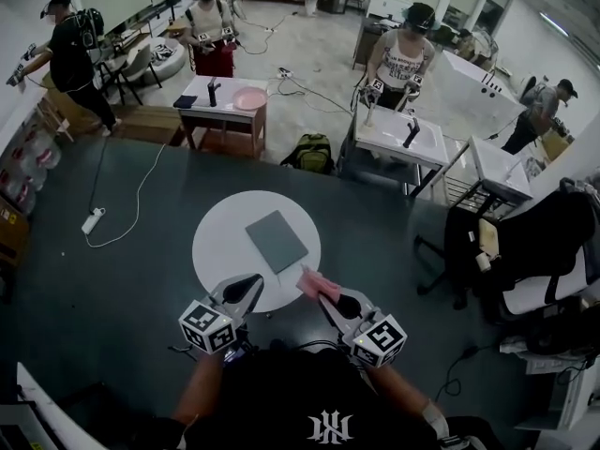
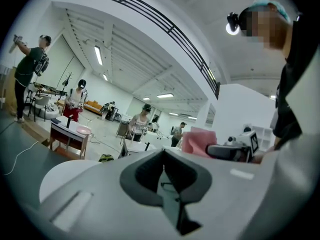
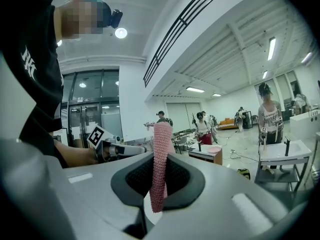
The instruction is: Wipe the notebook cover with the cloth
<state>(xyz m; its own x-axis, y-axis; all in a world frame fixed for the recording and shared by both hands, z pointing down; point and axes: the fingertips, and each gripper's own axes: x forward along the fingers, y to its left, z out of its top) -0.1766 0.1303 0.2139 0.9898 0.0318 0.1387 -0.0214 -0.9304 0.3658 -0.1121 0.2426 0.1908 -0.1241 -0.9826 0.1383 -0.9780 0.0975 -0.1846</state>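
A grey notebook (image 1: 277,241) lies flat on the round white table (image 1: 220,242), slightly right of its middle. My right gripper (image 1: 325,294) hovers at the table's near edge, shut on a pink cloth (image 1: 310,282) that sticks out past its tips toward the notebook's near corner. In the right gripper view the cloth (image 3: 160,159) stands clamped upright between the jaws. My left gripper (image 1: 249,287) hangs over the table's near edge, shut with nothing in it. The left gripper view shows its jaws (image 2: 163,159) pressed together, with the cloth (image 2: 197,140) and right gripper (image 2: 232,152) off to the right.
Dark floor surrounds the table. A white power strip (image 1: 92,220) with its cable lies at left, a green backpack (image 1: 312,151) behind the table, a black chair (image 1: 534,242) at right. Other people work at white tables (image 1: 398,134) farther back.
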